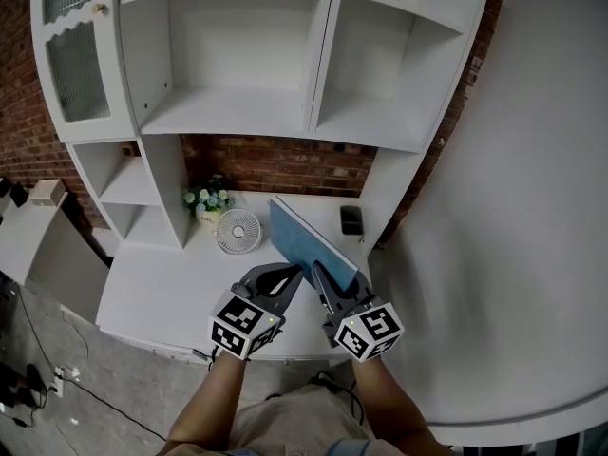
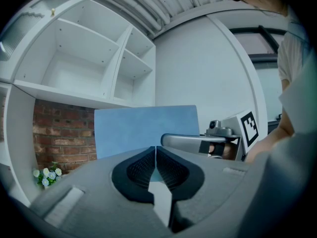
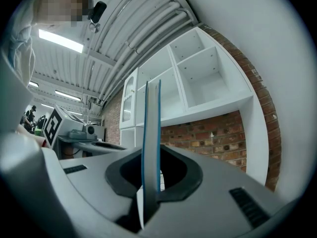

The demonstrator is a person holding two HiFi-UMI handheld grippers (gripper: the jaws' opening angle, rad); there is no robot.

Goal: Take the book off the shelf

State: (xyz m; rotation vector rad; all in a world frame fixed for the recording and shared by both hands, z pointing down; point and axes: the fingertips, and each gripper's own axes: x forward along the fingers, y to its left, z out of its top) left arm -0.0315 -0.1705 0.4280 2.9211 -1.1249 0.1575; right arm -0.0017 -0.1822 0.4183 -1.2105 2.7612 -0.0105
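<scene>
A thin blue book (image 1: 306, 238) stands tilted above the white desk (image 1: 161, 283), clear of the empty shelves (image 1: 228, 112). My right gripper (image 1: 324, 280) is shut on its near lower edge. In the right gripper view the book (image 3: 151, 128) runs edge-on between the jaws of my right gripper (image 3: 150, 157). My left gripper (image 1: 289, 275) is just left of the book's lower corner, jaws pressed together with nothing between them. The left gripper view has the book's (image 2: 143, 127) cover face-on behind my left gripper (image 2: 156, 150), with the right gripper (image 2: 198, 142) to the right.
A small white fan (image 1: 237, 231) and a pot of flowers (image 1: 208, 201) stand at the back of the desk. A black box (image 1: 351, 219) sits by the brick wall (image 1: 285, 164). A glass-fronted cabinet door (image 1: 74, 55) is at upper left, a white wall (image 1: 532, 207) at right.
</scene>
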